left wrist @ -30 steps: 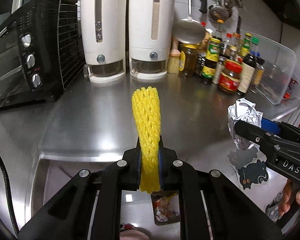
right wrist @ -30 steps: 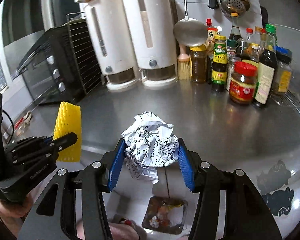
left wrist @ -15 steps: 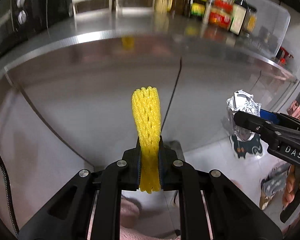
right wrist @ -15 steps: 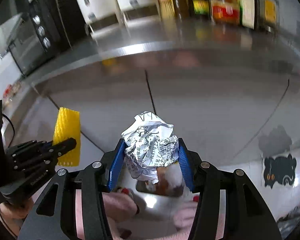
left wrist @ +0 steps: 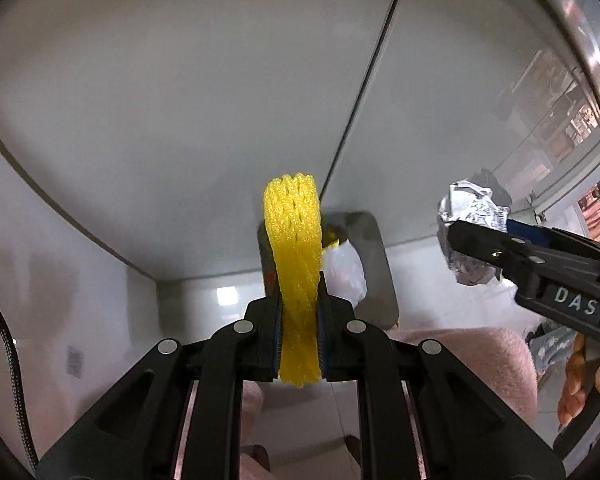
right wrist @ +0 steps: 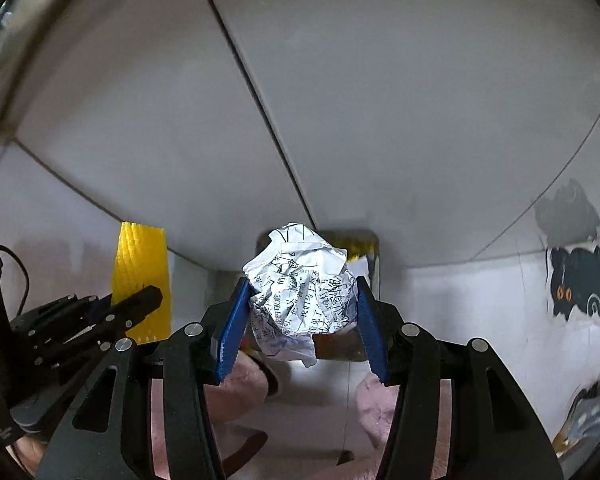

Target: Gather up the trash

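Observation:
My left gripper (left wrist: 299, 312) is shut on a yellow foam net sleeve (left wrist: 296, 248), which stands up between the jaws. My right gripper (right wrist: 300, 312) is shut on a crumpled ball of printed paper (right wrist: 300, 288). Both point down over a metal trash bin (left wrist: 374, 264) on the floor, against the cabinet front; it holds a white bag and some yellow scrap. The bin rim also shows behind the paper ball in the right wrist view (right wrist: 370, 248). The right gripper with the paper (left wrist: 468, 232) is to the right of the sleeve. The sleeve (right wrist: 140, 276) shows left of the paper.
Grey cabinet doors (left wrist: 180, 100) with a dark seam fill the upper view. The counter's steel edge (left wrist: 572, 20) curves at the top right. A black cat sticker (right wrist: 578, 280) is on the white floor at the right. Pink slippers (right wrist: 244, 376) are below the grippers.
Both grippers have tilted down from the countertop to below its edge, carrying the sleeve and the paper ball. The bin on the floor has come closer beneath them.

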Demonstrator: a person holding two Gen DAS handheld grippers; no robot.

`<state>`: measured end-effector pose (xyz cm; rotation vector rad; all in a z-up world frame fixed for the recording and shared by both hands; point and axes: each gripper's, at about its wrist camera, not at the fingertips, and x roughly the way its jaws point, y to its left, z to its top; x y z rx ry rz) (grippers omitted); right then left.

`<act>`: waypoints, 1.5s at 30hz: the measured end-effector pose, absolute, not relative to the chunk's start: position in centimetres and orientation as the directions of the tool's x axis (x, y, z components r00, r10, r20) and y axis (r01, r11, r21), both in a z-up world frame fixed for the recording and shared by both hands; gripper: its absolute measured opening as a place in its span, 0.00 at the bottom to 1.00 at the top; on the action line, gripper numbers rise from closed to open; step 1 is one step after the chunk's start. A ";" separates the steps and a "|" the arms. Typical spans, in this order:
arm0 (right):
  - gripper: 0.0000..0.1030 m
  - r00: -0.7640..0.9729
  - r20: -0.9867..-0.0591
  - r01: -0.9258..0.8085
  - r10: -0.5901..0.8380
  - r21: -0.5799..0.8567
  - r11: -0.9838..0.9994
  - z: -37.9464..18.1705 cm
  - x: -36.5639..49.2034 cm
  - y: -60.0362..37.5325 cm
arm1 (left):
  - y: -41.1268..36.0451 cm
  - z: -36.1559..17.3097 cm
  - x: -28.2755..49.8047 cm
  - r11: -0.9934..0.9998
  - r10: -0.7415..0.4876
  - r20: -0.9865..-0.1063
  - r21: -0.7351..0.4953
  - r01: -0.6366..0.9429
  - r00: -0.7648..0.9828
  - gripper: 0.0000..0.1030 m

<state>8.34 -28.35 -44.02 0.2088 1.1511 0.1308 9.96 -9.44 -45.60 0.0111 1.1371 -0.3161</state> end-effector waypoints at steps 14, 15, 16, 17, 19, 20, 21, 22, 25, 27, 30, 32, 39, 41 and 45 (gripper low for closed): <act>0.51 0.241 -0.940 0.069 0.242 0.265 0.962 -51.5 13.2 -28.6 | -11.0 -55.1 14.2 0.949 -0.245 -0.955 -0.201 0.241 0.169 0.12; 0.51 0.235 -0.942 0.071 0.241 0.264 0.962 -51.7 13.5 -28.4 | -11.0 -55.4 14.3 0.949 -0.247 -0.955 -0.204 0.242 0.163 0.12; 0.51 0.232 -0.942 0.073 0.241 0.264 0.962 -51.8 13.5 -28.5 | -11.2 -55.7 14.6 0.948 -0.249 -0.956 -0.208 0.242 0.155 0.12; 0.52 0.227 -0.944 0.078 0.240 0.263 0.962 -52.1 13.7 -28.6 | -11.2 -55.9 14.8 0.947 -0.251 -0.956 -0.210 0.241 0.150 0.12; 0.53 0.222 -0.945 0.085 0.239 0.263 0.961 -52.3 14.2 -28.8 | -11.2 -56.2 15.2 0.948 -0.252 -0.958 -0.215 0.235 0.139 0.12; 0.53 0.222 -0.945 0.089 0.239 0.264 0.960 -52.4 14.4 -28.9 | -11.1 -56.3 15.3 0.948 -0.254 -0.958 -0.218 0.232 0.135 0.14; 0.53 0.223 -0.945 0.093 0.239 0.265 0.960 -52.3 14.5 -28.9 | -11.0 -56.3 15.4 0.948 -0.256 -0.957 -0.221 0.229 0.134 0.15; 0.53 0.225 -0.945 0.098 0.239 0.266 0.959 -52.2 14.7 -29.0 | -11.2 -56.0 15.4 0.948 -0.257 -0.957 -0.223 0.226 0.137 0.16; 0.54 0.230 -0.943 0.099 0.239 0.267 0.959 -52.0 14.6 -28.9 | -11.1 -55.3 15.3 0.949 -0.261 -0.954 -0.226 0.219 0.147 0.22; 0.60 0.238 -0.942 0.097 0.235 0.264 0.960 -51.5 14.6 -28.9 | -11.2 -54.9 15.3 0.949 -0.265 -0.952 -0.230 0.213 0.153 0.26; 0.66 0.257 -0.939 0.099 0.227 0.259 0.961 -51.1 14.3 -29.0 | -11.4 -54.2 15.2 0.950 -0.266 -0.949 -0.229 0.211 0.168 0.35; 0.70 0.272 -0.936 0.101 0.222 0.257 0.961 -50.4 14.0 -29.0 | -11.3 -53.7 15.1 0.951 -0.265 -0.947 -0.226 0.210 0.183 0.45; 0.83 0.325 -0.922 0.113 0.210 0.259 0.959 -47.6 12.8 -29.5 | -11.2 -50.6 13.9 0.952 -0.270 -0.932 -0.220 0.212 0.242 0.67; 0.91 0.349 -0.914 0.117 0.207 0.261 0.958 -46.5 12.2 -29.7 | -11.0 -49.3 13.2 0.953 -0.269 -0.924 -0.214 0.215 0.272 0.74; 0.97 0.396 -0.893 0.102 0.215 0.275 0.956 -44.0 11.0 -29.9 | -10.0 -46.7 11.7 0.952 -0.271 -0.907 -0.204 0.226 0.321 0.82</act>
